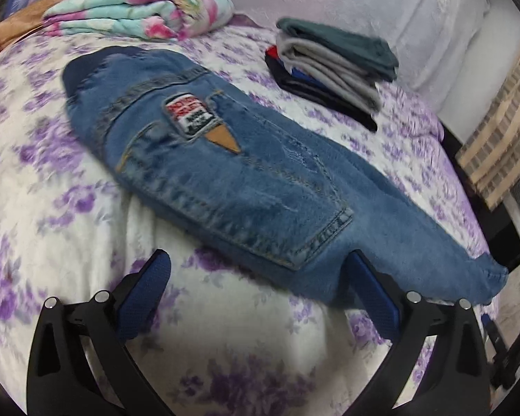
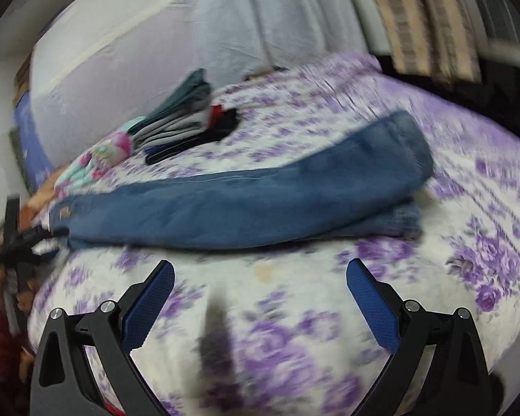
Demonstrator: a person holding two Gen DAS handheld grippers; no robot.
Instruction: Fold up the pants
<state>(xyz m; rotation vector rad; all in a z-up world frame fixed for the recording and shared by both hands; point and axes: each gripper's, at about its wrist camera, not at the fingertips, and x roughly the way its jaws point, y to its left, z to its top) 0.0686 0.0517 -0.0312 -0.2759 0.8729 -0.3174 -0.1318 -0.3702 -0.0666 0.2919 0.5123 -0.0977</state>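
Your left gripper (image 1: 258, 260) stands with its blue-padded fingers (image 1: 145, 291) spread wide and nothing between them. It hovers over the bedspread (image 1: 52, 208) at the near edge of the jeans (image 1: 225, 159); the right-hand pad sits just at the denim's edge, and contact cannot be confirmed.

Your right gripper (image 2: 260, 270) is likewise wide apart and empty, held over bare bedspread (image 2: 468, 208) just short of the jeans (image 2: 242, 208), clear of the fabric.

The jeans lie flat on the bed, folded lengthwise so one leg rests on the other. In the left wrist view the long axis runs diagonally, waistband at far left, legs trailing to near right toward the bed's edge. An ice-cream-cone patch (image 1: 201, 121) and a back pocket (image 1: 260, 208) face up. In the right wrist view the same axis runs across the picture, waist end at left, hems at right, where the upper leg's hem sits offset from the lower one.

Beyond the jeans, a stack of folded clothes (image 1: 336, 69) rests well apart toward the far side of the bed, topped by a dark green piece. A folded floral blanket (image 1: 142, 10) lies at the far left near the wall. Both views are motion-blurred; finer detail cannot be read.
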